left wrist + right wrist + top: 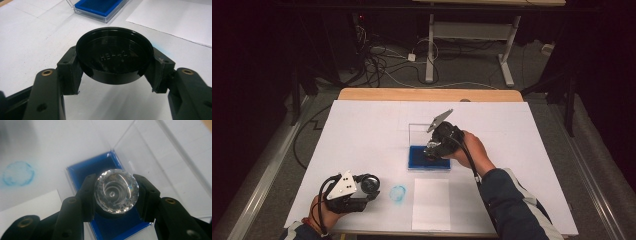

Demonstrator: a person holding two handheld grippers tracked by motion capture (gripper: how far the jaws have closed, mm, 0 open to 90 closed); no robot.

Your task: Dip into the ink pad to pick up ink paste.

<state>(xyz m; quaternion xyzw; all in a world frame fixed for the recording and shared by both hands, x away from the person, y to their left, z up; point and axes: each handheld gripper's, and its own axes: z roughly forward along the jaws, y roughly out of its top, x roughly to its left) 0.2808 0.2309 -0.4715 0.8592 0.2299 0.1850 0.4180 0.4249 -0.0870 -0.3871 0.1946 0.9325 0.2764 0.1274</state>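
The step in hand looked like inking a stamp: the right gripper (pixel 116 195) was closed on a round stamp (pixel 116 194) with a clear, faceted crystal top, and held it over the blue ink pad (pixel 82 173) in its open clear case (pixel 150 152) near the middle of the tabletop (pixel 362 130). To do it well, the stamp would have needed to go down flat and square on the pad, with light, even pressure so the whole face took ink without tilting or dragging; the shallow case could have slid or tipped if pushed sideways, so a straight descent and a straight lift seemed wisest. The blank white paper (pixel 431 202) lay just in front of the case, a likely place for the print. The stamp's top was a cut-glass disc with a scalloped rim and concentric swirls around a small centre dot, sitting on a dark body that the jaws pinched from both sides. The left gripper (pixel 115 67) rested low at the near left of the tabletop, clamped on a round black cap (pixel 115 56) with embossed lettering, probably the stamp's cover. Between that gripper and the paper a faint blue ring-shaped smudge (pixel 398 193) marked the surface.
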